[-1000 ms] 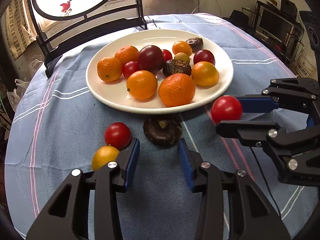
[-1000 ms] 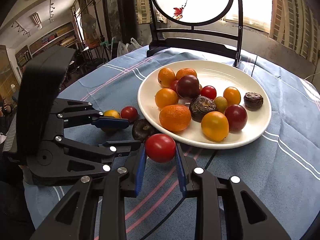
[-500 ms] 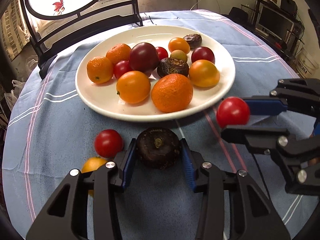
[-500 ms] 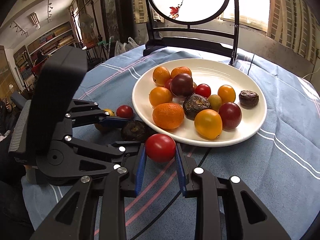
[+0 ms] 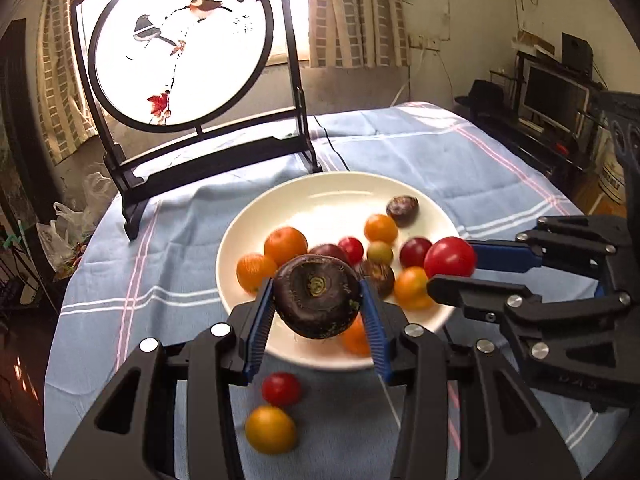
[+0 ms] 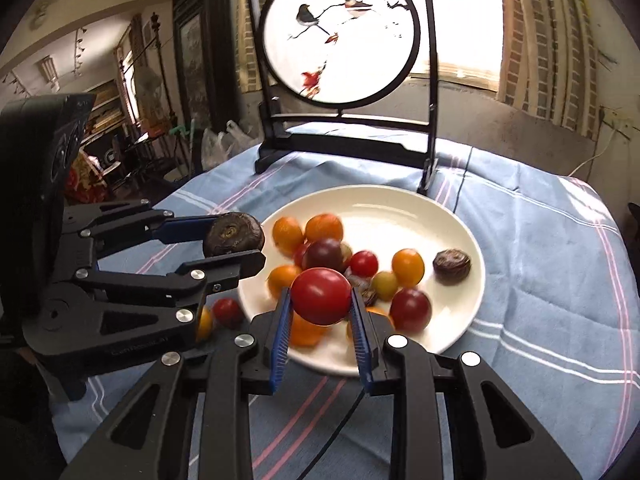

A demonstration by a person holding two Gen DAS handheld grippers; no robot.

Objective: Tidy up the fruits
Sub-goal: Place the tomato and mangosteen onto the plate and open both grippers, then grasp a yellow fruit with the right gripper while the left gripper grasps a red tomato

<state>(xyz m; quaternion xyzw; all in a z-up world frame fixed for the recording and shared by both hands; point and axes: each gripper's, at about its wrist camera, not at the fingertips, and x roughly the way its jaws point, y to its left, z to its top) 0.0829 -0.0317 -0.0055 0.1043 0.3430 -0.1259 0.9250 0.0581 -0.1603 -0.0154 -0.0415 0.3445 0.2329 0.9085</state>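
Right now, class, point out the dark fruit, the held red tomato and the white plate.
dark fruit [image 5: 316, 296], left wrist view, middle of its stem end.
red tomato [image 6: 321, 296], right wrist view, middle of its skin.
white plate [image 5: 320, 196], left wrist view, bare far side.

The fruit on the plate [image 5: 328, 196] is blurring, so kinds are hard to tell. An orange fruit [image 5: 354, 338] is hiding behind the dark fruit [image 5: 316, 296] (mostly); the yellow fruit [image 6: 204, 322] is peeking from behind the left gripper [image 6: 240, 246].
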